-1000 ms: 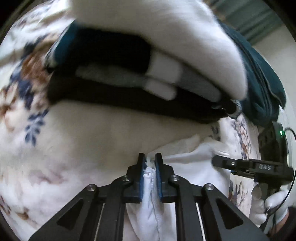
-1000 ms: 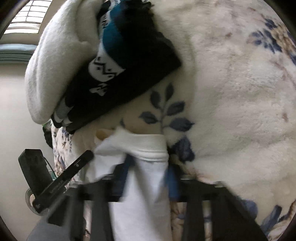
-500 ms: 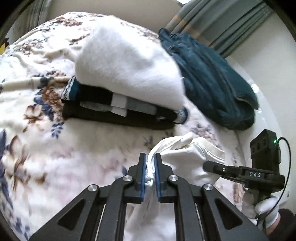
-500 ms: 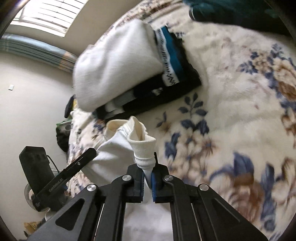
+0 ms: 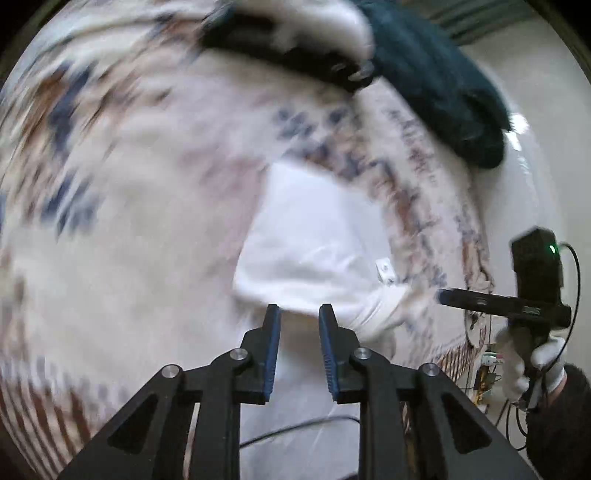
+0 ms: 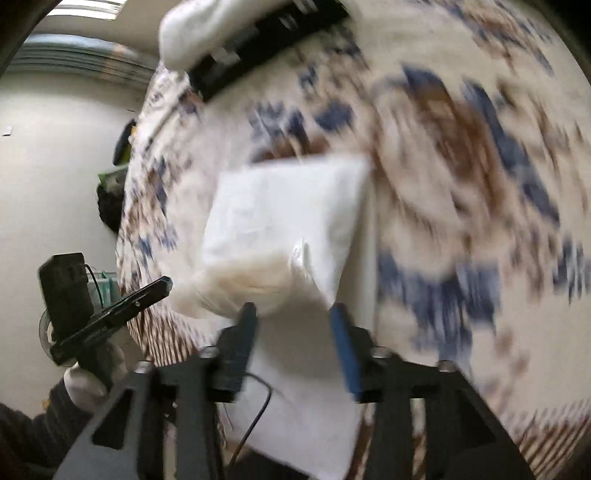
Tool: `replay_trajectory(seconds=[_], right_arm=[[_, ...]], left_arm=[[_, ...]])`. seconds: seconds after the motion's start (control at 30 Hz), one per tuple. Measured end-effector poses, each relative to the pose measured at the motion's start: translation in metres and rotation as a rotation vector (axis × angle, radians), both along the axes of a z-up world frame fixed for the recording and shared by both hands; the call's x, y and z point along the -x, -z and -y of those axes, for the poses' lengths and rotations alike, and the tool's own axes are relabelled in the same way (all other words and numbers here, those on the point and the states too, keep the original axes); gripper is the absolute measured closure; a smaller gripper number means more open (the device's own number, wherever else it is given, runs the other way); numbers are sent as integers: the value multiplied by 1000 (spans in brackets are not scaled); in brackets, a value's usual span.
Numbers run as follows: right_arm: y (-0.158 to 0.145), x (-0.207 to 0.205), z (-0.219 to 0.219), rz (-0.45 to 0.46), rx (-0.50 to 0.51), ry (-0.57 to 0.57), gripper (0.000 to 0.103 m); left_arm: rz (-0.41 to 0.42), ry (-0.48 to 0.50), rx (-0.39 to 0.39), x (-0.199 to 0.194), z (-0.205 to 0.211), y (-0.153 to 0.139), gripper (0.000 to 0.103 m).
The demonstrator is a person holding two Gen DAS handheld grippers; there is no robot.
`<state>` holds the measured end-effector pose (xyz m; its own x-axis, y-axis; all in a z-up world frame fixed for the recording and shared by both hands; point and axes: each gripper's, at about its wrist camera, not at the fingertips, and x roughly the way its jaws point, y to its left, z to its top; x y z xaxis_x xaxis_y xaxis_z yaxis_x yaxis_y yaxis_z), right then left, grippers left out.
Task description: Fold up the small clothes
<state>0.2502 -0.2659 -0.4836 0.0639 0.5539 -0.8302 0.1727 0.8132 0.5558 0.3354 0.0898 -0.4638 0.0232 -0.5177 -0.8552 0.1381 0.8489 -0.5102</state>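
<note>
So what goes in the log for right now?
left gripper: open, jaws just opening | right gripper: open, jaws just opening | white garment: folded on floral blanket

Daylight, fairly bright, soft, coming from a window point(image 6: 85, 7) at top left of the right wrist view. Heavy motion blur smears the floral blanket point(image 5: 122, 206) in both views; gripper frames stay sharp. Fisheye bends edges, dark vignette corners. Mild glare on the wall point(image 5: 521, 125).

I can read no text, label, brand or number anywhere here, since both wrist views are smeared by motion and the faint marking along the side of the left gripper point(image 6: 110, 314) is too blurred for me to make out.
</note>
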Motion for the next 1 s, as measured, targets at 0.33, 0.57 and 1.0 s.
replay_trajectory(seconds=[0.33,0.57,1.0], right_arm=[[5,-16,-2,16,27,188,48],[37,-44,-55,-69,41,137,48],[-3,22,-24,-110,170,187,27]], left_arm=[[92,-38,-34,-44,21,0,83],[83,107,-157,-49,71,56,83],[155,-29,-161,9,32,-13,3]])
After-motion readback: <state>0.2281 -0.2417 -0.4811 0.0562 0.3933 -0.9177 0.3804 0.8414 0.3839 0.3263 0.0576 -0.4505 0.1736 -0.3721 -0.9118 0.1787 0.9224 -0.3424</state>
